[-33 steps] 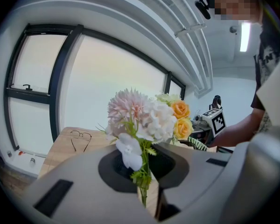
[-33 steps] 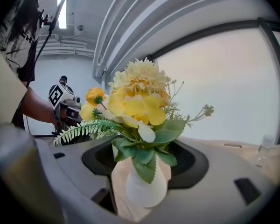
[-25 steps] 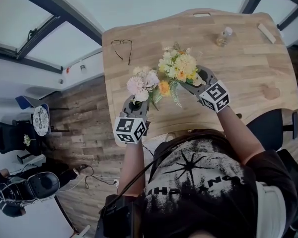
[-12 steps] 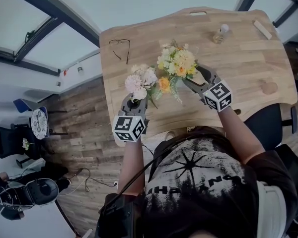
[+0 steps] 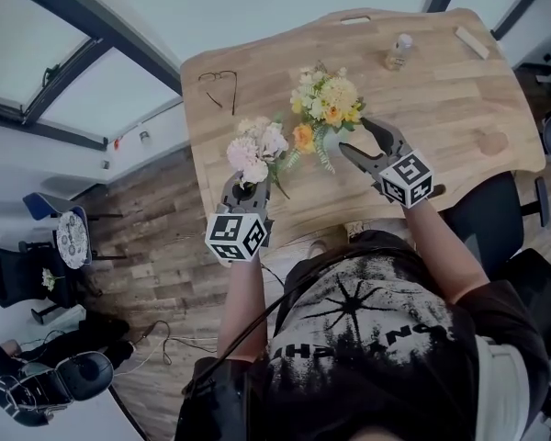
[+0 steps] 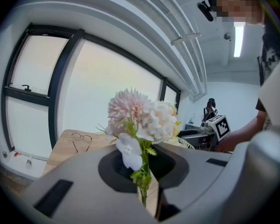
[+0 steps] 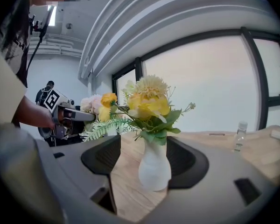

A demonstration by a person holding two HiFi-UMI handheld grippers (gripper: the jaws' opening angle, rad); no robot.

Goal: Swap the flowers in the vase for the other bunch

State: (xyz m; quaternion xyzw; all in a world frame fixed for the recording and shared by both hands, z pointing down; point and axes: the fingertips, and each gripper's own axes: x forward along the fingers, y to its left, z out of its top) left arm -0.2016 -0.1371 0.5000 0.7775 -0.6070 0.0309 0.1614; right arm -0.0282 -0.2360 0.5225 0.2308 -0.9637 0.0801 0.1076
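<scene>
From above, we see a pale wooden worktop (image 5: 441, 90) and, at its near edge, a person with a gripper in each hand; the left gripper (image 5: 245, 189) has its jaws pressed nearly together, pinching the thin green stems of the pink bunch (image 5: 254, 150), held up off the wood with the blooms uppermost. To its right a small white vase (image 7: 155, 169) stands upright on the worktop with the yellow bunch (image 5: 329, 99) in it; the right gripper (image 5: 354, 136) has its jaws spread, the vase between them, and we see no squeeze on it. Glasses (image 5: 219, 85) and a small bottle (image 5: 399, 51) lie well apart, far back.

We judge both bunches light and springy, the blooms soft and easily crushed; hold them low, on the gathered stems just above the vase's neck, never on the heads. The vase looks smooth, light and top-heavy; it may lift or tip as the stems are drawn out, so its rounded belly is the place to steady it, with gentle pressure.
</scene>
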